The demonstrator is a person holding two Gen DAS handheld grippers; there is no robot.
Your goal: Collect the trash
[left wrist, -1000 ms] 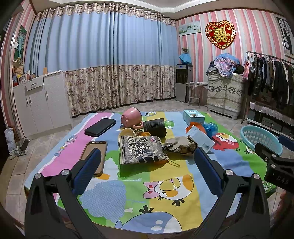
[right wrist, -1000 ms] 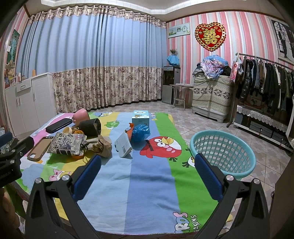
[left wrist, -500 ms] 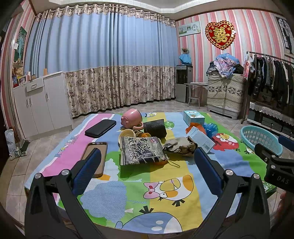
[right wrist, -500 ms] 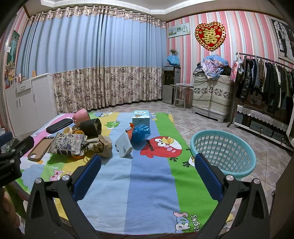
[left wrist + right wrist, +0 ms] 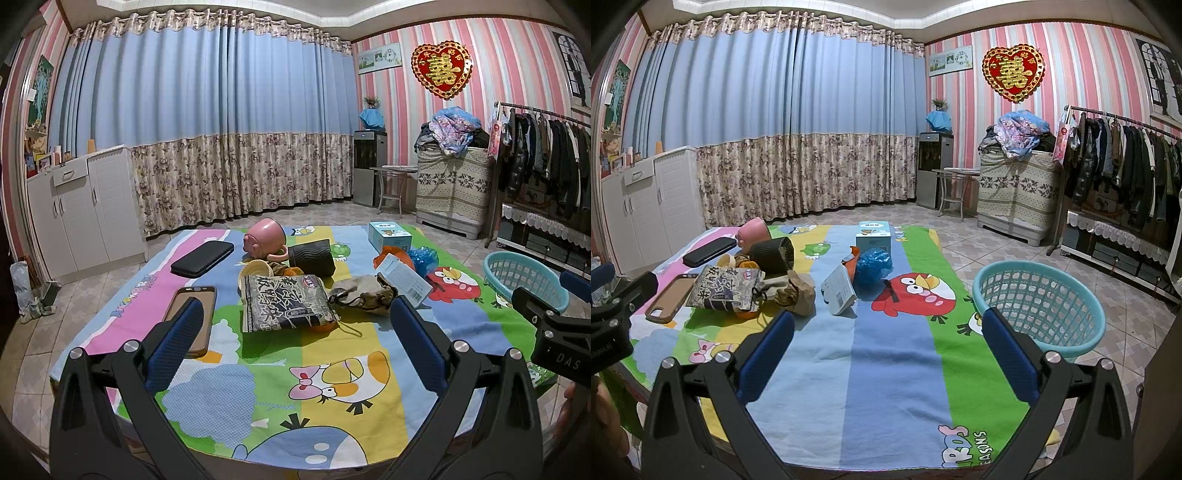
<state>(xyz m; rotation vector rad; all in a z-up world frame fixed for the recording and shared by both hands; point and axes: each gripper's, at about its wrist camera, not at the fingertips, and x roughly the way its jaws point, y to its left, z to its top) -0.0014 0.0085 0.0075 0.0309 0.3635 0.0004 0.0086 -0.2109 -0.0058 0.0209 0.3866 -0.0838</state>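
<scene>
A table with a cartoon cloth (image 5: 332,369) holds a heap of trash: a dark printed snack bag (image 5: 286,302), a crumpled brown paper bag (image 5: 364,291), a white carton (image 5: 404,280), a blue plastic wad (image 5: 423,258) and an orange wrapper (image 5: 391,254). A teal mesh basket (image 5: 1038,299) stands right of the table. My left gripper (image 5: 295,336) is open and empty, short of the snack bag. My right gripper (image 5: 886,343) is open and empty over the cloth's near right part, with the snack bag (image 5: 726,288) and carton (image 5: 839,291) ahead to the left.
A pink mug (image 5: 264,236), a black ribbed cup (image 5: 312,256), a black case (image 5: 203,253), a phone in a brown case (image 5: 192,314) and a light blue box (image 5: 389,236) also lie on the cloth. White cabinets (image 5: 85,206) stand left, a clothes rack (image 5: 1123,177) right.
Both grippers have edged very slightly; the views are almost unchanged. Nothing on the table has moved.
</scene>
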